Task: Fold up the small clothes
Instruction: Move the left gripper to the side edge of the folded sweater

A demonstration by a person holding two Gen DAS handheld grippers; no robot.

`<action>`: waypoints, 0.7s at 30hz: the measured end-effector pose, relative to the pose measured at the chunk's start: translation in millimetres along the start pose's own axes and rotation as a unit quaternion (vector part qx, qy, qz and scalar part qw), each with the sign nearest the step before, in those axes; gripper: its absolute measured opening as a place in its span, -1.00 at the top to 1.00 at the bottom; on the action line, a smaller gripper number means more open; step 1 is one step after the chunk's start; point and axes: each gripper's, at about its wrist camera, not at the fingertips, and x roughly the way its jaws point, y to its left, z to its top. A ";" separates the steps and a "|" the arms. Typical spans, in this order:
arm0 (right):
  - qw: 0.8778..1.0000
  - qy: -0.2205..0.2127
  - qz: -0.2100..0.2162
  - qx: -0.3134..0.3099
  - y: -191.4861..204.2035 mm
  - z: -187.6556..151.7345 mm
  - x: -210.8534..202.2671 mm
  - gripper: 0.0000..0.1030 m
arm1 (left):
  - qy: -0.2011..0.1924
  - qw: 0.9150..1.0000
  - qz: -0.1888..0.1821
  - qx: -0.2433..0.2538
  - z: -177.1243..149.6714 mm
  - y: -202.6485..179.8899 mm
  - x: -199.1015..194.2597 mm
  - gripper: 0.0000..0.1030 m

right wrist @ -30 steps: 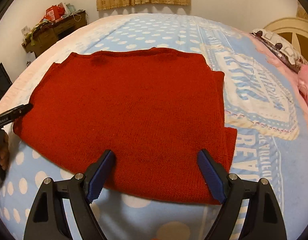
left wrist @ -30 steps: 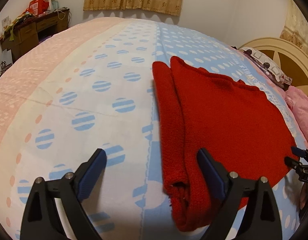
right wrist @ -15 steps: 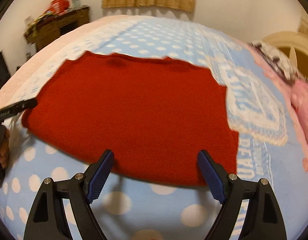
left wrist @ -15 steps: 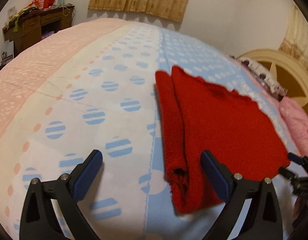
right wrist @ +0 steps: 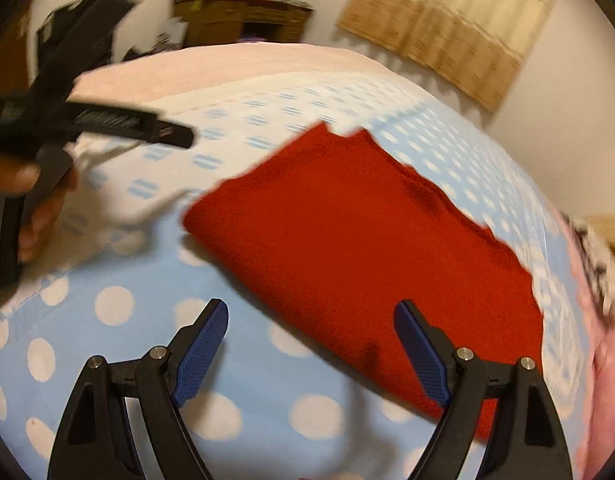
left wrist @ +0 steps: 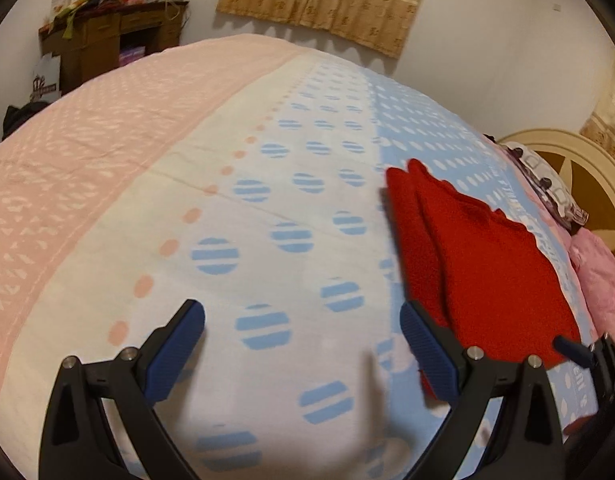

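- Left wrist view: the left gripper (left wrist: pixel 301 344) pointed steeply down at the bedspread (left wrist: pixel 155 216), its two blue-padded fingers (left wrist: pixel 175 354) spread wide with only bare cover between them.
- One red knitted garment (left wrist: pixel 495 276), folded flat with a narrower strip doubled along its left edge, lay on the blue dotted part of the bedspread, just right of that gripper; the right finger overlapped its near corner in the picture, and contact could not be told.
- At the far right edge, one blue tip of the right gripper (left wrist: pixel 573 350) showed beside the garment's near right corner.
- Print on the cover by that corner was too blurred to read.
- Right wrist view: a hand (right wrist: pixel 31 200) at the far left gripped the handle of the left gripper (right wrist: pixel 107 120), blurred; white lettering on its side was unreadable.
- The right gripper (right wrist: pixel 311 344) tilted down, its fingers (right wrist: pixel 203 350) wide apart and holding nothing, over the garment's (right wrist: pixel 359 248) near edge.
- One desk (right wrist: pixel 243 16) and one curtain (right wrist: pixel 447 24) stood behind.
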 end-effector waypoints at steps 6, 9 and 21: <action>0.998 -0.011 -0.013 -0.061 34.8 17.1 13.9 -0.65 | 0.024 0.999 -0.018 -0.017 3.6 12.5 3.5 -0.95; 0.996 -0.009 -0.037 -0.076 41.9 20.5 26.4 -0.53 | 0.032 0.999 -0.032 -0.016 8.5 11.9 4.9 -0.95; 0.995 -0.016 -0.064 -0.069 42.5 18.2 39.5 0.07 | 0.050 0.990 -0.135 -0.008 51.0 -28.7 38.2 -0.94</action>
